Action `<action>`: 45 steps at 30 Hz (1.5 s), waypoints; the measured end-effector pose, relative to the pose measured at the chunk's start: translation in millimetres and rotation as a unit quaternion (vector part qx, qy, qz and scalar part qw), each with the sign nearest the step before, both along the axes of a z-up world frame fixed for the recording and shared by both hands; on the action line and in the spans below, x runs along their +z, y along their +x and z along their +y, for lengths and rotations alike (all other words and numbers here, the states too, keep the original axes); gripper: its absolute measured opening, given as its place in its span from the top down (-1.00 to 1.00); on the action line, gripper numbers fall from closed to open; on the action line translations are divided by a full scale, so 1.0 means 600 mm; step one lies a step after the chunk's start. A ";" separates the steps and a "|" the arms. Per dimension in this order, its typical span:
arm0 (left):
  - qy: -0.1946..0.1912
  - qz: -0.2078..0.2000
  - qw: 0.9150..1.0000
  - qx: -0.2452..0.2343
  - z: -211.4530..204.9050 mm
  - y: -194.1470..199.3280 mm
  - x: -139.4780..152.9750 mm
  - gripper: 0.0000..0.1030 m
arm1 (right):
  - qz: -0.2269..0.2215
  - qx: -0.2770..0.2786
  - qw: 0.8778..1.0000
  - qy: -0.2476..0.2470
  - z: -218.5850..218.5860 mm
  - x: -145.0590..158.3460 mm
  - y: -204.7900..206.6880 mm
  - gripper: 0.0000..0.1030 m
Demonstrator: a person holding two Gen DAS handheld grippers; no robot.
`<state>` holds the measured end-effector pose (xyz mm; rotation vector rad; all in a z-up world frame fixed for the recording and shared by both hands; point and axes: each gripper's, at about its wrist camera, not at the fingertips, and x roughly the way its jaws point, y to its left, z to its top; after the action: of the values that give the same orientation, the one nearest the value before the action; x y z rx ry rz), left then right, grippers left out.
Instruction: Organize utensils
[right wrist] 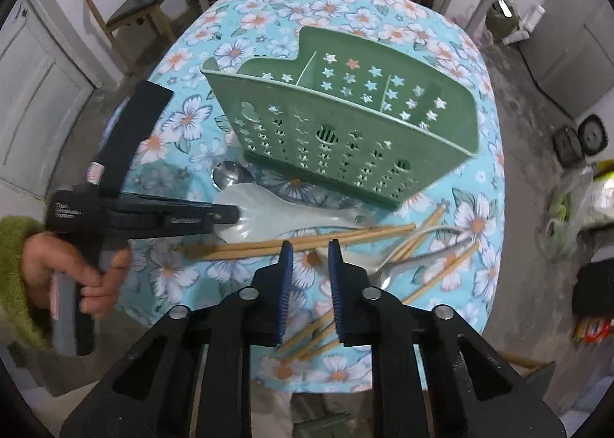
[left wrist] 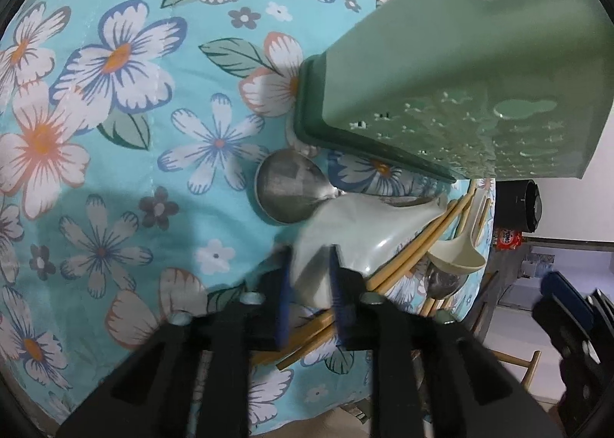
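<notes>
Clamped in left gripper [left wrist: 311,269] – pale green spoon [left wrist: 357,231], beside green caddy [right wrist: 345,123] on floral tablecloth [left wrist: 115,131]. Right gripper [right wrist: 310,257]: narrow gap, nothing between, above chopsticks [right wrist: 307,240].

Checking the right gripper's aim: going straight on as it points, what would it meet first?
Probably the white spoon lying between its fingertips, right gripper, with the chopsticks just beyond; depth is unclear.

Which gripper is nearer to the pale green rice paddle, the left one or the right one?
Left. The left gripper has its jaws closed on the pale green rice paddle. The right gripper hangs above the chopsticks, apart from the paddle.
</notes>
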<state>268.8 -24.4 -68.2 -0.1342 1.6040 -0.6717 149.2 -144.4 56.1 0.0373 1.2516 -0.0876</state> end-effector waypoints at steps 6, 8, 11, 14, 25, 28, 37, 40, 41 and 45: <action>-0.025 -0.005 1.000 0.010 0.021 0.015 0.036 0.89 | -0.004 0.006 1.000 -0.007 0.004 0.000 0.026 0.72; -0.037 -0.006 0.999 0.012 0.025 0.018 0.051 0.93 | -0.005 0.008 1.000 -0.013 0.006 0.003 0.030 0.72; -0.048 -0.017 0.999 0.016 0.034 0.016 0.083 0.97 | -0.007 0.015 1.000 -0.024 0.009 0.005 0.031 0.72; -0.040 -0.026 0.999 0.024 0.052 0.008 0.113 0.98 | -0.010 0.022 0.999 -0.031 0.015 0.007 0.031 0.72; -0.007 -0.051 0.996 0.069 0.155 -0.007 0.224 0.98 | -0.030 0.040 0.998 -0.050 0.041 0.019 0.028 0.72; 0.002 -0.059 0.995 0.080 0.189 -0.010 0.251 0.98 | -0.037 0.043 0.997 -0.045 0.054 0.020 0.026 0.72; 0.055 -0.105 0.988 0.103 0.253 -0.015 0.289 0.98 | -0.084 0.123 0.987 -0.063 0.134 -0.025 0.054 0.68; 0.071 -0.114 0.985 0.108 0.263 -0.015 0.285 0.97 | -0.085 0.161 0.979 -0.090 0.163 -0.058 0.066 0.55; 0.074 -0.110 0.985 0.113 0.267 -0.015 0.280 0.97 | -0.085 0.170 0.976 -0.101 0.170 -0.068 0.068 0.54; 0.076 -0.102 0.983 0.132 0.277 -0.016 0.264 0.97 | -0.087 0.224 0.959 -0.152 0.199 -0.112 0.071 0.47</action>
<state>259.3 141.7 90.2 -0.1566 1.4027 -0.3451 191.6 -24.9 -11.1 -0.4957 1.0342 0.1153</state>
